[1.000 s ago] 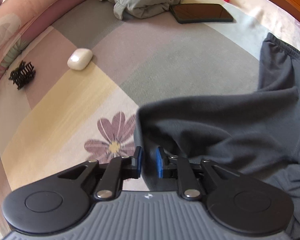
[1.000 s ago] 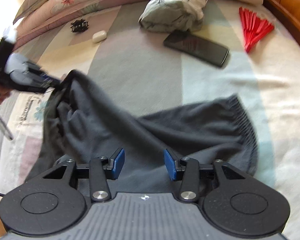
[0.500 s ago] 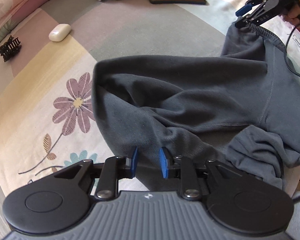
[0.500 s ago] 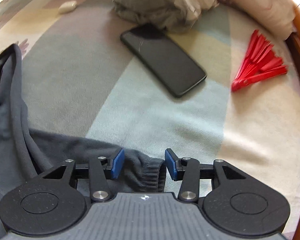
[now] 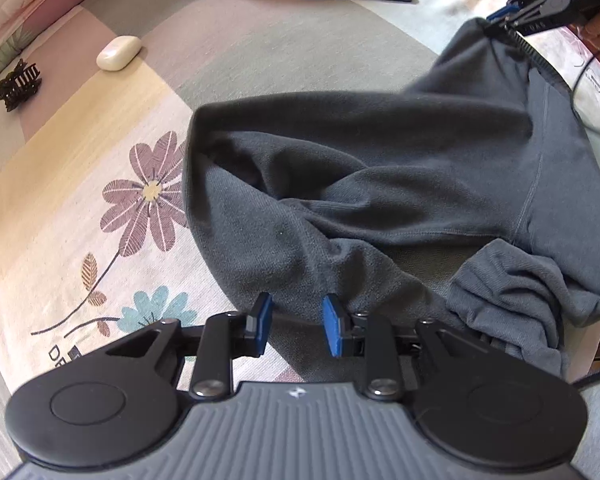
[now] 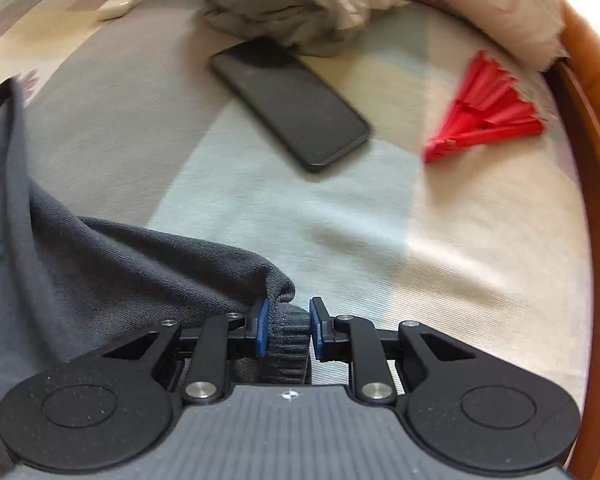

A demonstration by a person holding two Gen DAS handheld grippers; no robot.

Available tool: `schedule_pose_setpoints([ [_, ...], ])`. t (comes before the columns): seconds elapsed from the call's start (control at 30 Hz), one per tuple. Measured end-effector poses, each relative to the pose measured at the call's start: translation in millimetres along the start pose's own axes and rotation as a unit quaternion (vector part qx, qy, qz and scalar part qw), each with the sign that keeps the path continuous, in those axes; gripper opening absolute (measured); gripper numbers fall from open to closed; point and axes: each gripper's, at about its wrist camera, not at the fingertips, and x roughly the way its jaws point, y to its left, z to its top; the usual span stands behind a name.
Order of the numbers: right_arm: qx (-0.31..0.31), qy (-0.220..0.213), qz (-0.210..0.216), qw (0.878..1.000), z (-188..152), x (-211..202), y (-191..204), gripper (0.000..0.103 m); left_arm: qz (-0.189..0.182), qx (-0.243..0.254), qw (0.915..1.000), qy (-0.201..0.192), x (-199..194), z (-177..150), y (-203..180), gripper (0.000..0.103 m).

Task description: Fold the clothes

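Right wrist view: my right gripper [image 6: 286, 330] is closing on the ribbed waistband corner of the dark grey trousers [image 6: 112, 280], with the knit edge bunched between the blue pads [image 6: 262, 330] and apparently pressed by both. I read this corner as the anchor for a fold, since the elastic band gives thicker purchase than plain cloth. Left wrist view shows the same trousers [image 5: 380, 168] lying rumpled on the flower-print bedsheet [image 5: 80, 168], one leg doubled back and a cuff heaped at lower right. My left gripper [image 5: 296, 328] hangs over a fabric edge with its jaws partly apart and easing wider; cloth lies beneath the gap but neither pad pinches it, so I count nothing held. Far across this view the right gripper [image 5: 512, 16] sits at the waistband. Clutter worth avoiding: black phone [image 6: 288, 104], red fan [image 6: 484, 120], white earbud case [image 5: 118, 52], hair claw [image 5: 18, 84], a folded grey garment [image 6: 300, 0]. Fold not yet formed, in my judgement; the legs need straightening.
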Motion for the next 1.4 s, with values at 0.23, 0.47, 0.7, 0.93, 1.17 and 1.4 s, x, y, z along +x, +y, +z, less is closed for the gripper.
schedule_pose_setpoints([
  [0.23, 0.039, 0.010, -0.021, 0.999, -5.8, -4.2, -18.2, 0.030, -0.001, 0.004, 1.0000, -0.003, -0.7, 0.6, 1.0, 0.029],
  [0.47, 0.026, -0.049, 0.036, 0.998, 22.7, -23.2, 7.1, 0.035, -0.001, -0.004, 1.0000, -0.007, -1.2, -1.9, 0.9, 0.029],
  [0.7, -0.033, -0.037, 0.116, 0.992, 49.5, 2.1, 66.3, 0.010, 0.013, -0.017, 0.9986, -0.048, -19.6, 11.5, 10.2, 0.029],
  [0.93, -0.047, -0.026, 0.139, 0.989, 52.3, 13.9, 87.5, 0.009, 0.004, 0.002, 0.9933, -0.116, -14.9, 65.0, 13.5, 0.029],
  [1.17, 0.009, -0.023, 0.124, 0.992, 61.8, 25.3, 67.8, 0.009, 0.020, 0.029, 0.9874, -0.154, 30.9, 131.5, 7.2, 0.029],
  [1.4, -0.057, -0.023, 0.139, 0.988, 36.2, 10.2, 91.2, 0.010, -0.005, 0.063, 0.9931, -0.098, 56.5, 128.3, -3.1, 0.027],
])
